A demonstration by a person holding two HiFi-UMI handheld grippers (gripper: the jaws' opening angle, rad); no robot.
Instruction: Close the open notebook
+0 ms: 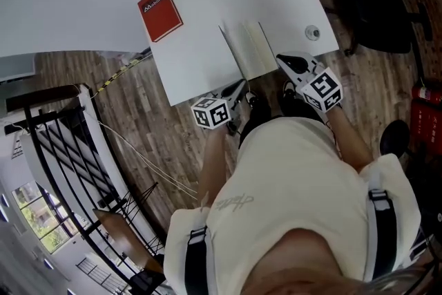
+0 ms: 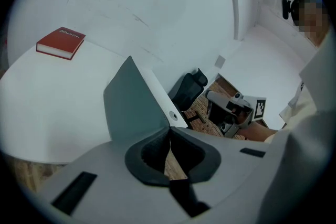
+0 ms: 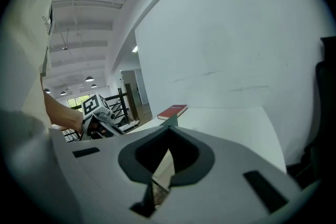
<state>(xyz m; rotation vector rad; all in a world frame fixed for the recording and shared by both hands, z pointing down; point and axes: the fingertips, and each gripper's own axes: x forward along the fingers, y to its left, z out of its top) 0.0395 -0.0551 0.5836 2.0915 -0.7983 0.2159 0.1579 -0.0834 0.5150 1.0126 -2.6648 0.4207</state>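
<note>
With the left gripper's (image 1: 242, 84) jaws pinched shut on the notebook's (image 1: 252, 48) raised cover just ahead of them, and the right gripper's (image 1: 282, 59) jaws closed, seemingly empty, beside its far page, I'd swing that cover over slowly

the worktop (image 1: 207, 10) is smooth matt white. the notebook (image 1: 250, 48) shows pale paper pages. the red book (image 1: 160, 12), upper left, has a smooth cover. the floor (image 1: 145, 121) is grained wood planks. the left gripper (image 2: 169, 152) is matt grey plastic.

White table (image 1: 207, 3): notebook (image 1: 248, 48), red book (image 1: 160, 12).
</note>
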